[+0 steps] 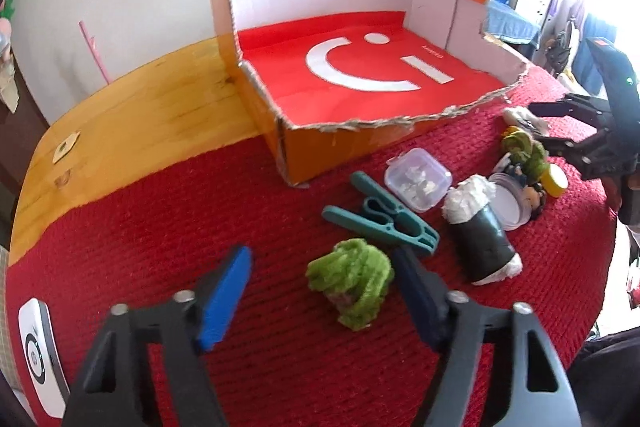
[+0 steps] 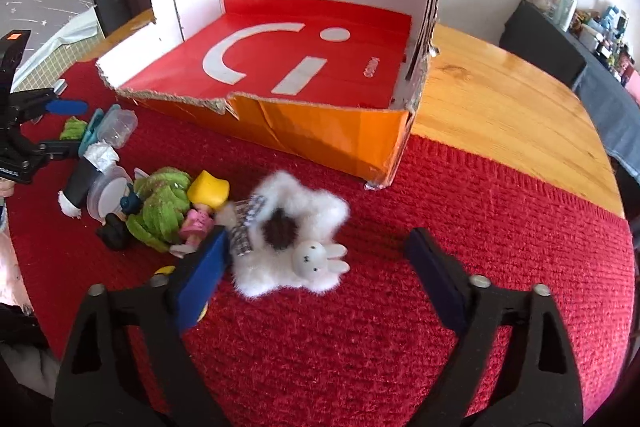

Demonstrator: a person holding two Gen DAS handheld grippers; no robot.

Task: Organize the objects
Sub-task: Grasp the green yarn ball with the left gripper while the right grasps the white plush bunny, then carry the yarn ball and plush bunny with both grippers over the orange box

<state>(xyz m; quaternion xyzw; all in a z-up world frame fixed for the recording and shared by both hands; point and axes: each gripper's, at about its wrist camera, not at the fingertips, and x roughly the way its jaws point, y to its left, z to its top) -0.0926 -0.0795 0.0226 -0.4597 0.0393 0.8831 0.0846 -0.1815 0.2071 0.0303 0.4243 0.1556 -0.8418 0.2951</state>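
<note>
A: Start at the left. What has the left gripper [image 1: 322,291] got?

B: Nothing. Its jaws stand wide apart, low over the red mat [image 1: 160,227], with the green fuzzy clump [image 1: 349,289] lying between the fingertips, nearer the right finger. I'd judge the clump light and very soft; it will squash, so close across its thick middle and not on loose strands.

A: And next along?

B: Just behind it lies the teal clothespin [image 1: 378,221], rigid plastic, best taken across its flat sides. Then the small clear lidded box [image 1: 418,181], hard and probably slippery, and the dark roll stuffed with white tissue [image 1: 478,235] on its side. That one looks light, and the tissue could pull free, so hold the dark body.

A: The right side?

B: The right gripper [image 2: 316,259] is also wide open and empty. The white fluffy plush with the bunny face [image 2: 290,243] lies on the mat between its fingers, close to or touching the left finger. Soft and light; grip the body, not the fur edges. The green-haired doll [image 2: 160,207] and a yellow piece [image 2: 209,190] lie just left of it.

A: Where does everything go?

B: Likely the torn orange cardboard box [image 2: 320,131] behind, still empty, sitting partly on the wooden surface [image 2: 500,99].
</note>
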